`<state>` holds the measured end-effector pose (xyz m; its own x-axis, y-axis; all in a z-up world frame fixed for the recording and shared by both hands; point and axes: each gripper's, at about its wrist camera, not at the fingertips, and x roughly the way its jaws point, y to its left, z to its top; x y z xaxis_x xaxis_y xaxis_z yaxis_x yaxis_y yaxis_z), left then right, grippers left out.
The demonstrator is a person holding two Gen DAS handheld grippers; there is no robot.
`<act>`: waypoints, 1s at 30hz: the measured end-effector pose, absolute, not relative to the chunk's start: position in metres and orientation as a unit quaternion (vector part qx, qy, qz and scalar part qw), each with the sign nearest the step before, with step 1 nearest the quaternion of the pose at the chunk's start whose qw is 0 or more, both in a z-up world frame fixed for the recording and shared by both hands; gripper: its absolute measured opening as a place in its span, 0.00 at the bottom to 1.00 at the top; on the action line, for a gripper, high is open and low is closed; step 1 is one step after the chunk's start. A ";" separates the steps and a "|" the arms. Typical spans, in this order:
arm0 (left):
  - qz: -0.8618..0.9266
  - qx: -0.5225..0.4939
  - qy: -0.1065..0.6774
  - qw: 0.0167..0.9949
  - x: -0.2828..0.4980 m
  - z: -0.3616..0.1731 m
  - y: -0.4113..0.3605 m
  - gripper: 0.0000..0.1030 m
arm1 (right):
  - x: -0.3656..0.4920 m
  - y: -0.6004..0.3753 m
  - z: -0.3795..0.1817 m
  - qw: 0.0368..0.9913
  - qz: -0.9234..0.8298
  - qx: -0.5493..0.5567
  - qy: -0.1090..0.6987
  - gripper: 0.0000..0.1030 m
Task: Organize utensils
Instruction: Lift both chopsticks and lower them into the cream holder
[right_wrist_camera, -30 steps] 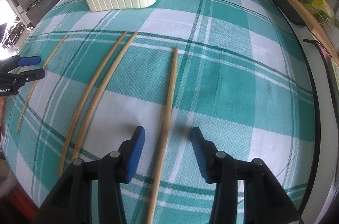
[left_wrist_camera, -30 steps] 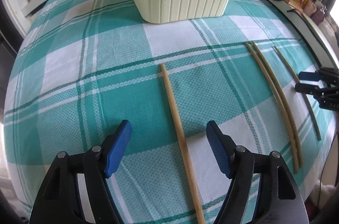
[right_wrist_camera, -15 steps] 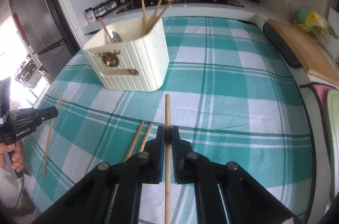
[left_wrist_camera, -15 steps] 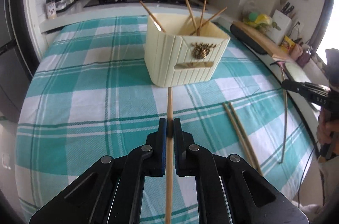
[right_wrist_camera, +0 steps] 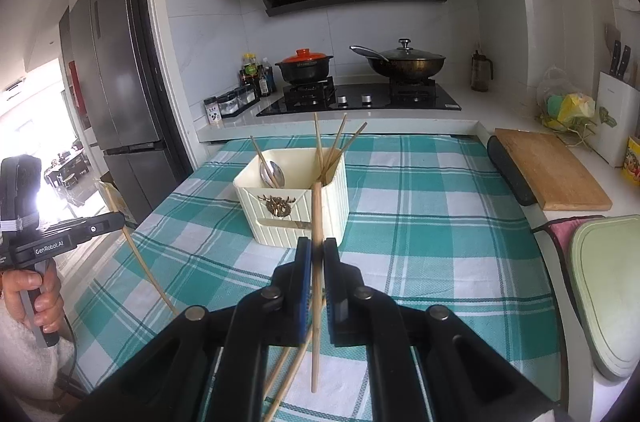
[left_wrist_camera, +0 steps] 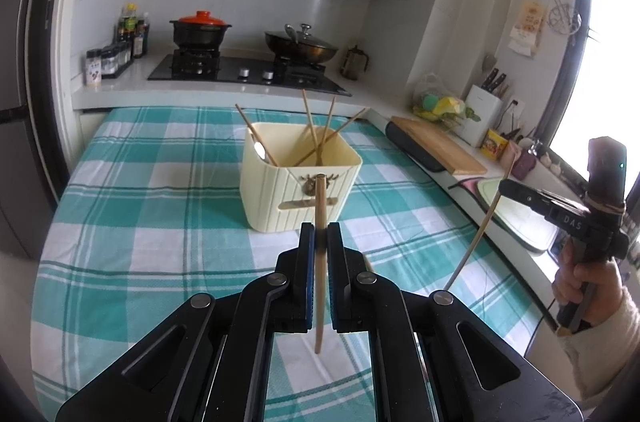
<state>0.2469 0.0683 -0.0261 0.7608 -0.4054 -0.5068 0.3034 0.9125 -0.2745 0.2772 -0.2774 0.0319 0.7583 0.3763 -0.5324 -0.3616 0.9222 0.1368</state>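
My left gripper point(left_wrist_camera: 320, 228) is shut on a wooden chopstick point(left_wrist_camera: 320, 198) and holds it in the air, pointing toward the cream utensil holder point(left_wrist_camera: 276, 198) on the checked cloth. My right gripper point(right_wrist_camera: 316, 244) is shut on a second chopstick point(right_wrist_camera: 316, 210), also lifted, in front of the same holder point(right_wrist_camera: 328, 210). Several chopsticks and a metal spoon point(right_wrist_camera: 273, 172) stand in the holder. Each wrist view shows the other gripper off to the side with its chopstick hanging down. Two more chopsticks point(right_wrist_camera: 286, 370) lie on the cloth below my right gripper.
Behind the table runs a counter with a hob, a red-lidded pot point(left_wrist_camera: 200, 32) and a wok point(left_wrist_camera: 302, 46). A wooden cutting board point(right_wrist_camera: 552, 174) and a knife block point(left_wrist_camera: 482, 114) stand on the right, and a pale green board point(right_wrist_camera: 608, 286) at the right edge. A fridge point(right_wrist_camera: 116, 70) stands left.
Both grippers went from open over chopsticks lying on the cloth to shut on them. Both then rose and tilted up, lifting the chopsticks and bringing the holder and the kitchen into view.
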 end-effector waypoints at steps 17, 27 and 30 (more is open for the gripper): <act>-0.183 -0.115 0.154 0.964 0.300 0.081 0.084 0.04 | 0.344 -0.248 0.106 0.965 0.200 -0.017 0.168 0.06; -0.134 -0.119 0.192 0.965 0.424 0.047 0.068 0.04 | 0.449 -0.206 0.086 0.966 0.202 0.012 0.161 0.06; -0.135 -0.106 0.275 0.946 0.458 0.011 0.058 0.04 | 0.486 -0.186 0.046 0.940 0.229 -0.005 0.252 0.06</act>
<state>0.4575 0.0577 0.0107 0.8121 -0.3142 -0.4916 0.1977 0.9410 -0.2748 0.4864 -0.1864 0.0463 0.7679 0.4279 -0.4767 -0.4331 0.8951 0.1058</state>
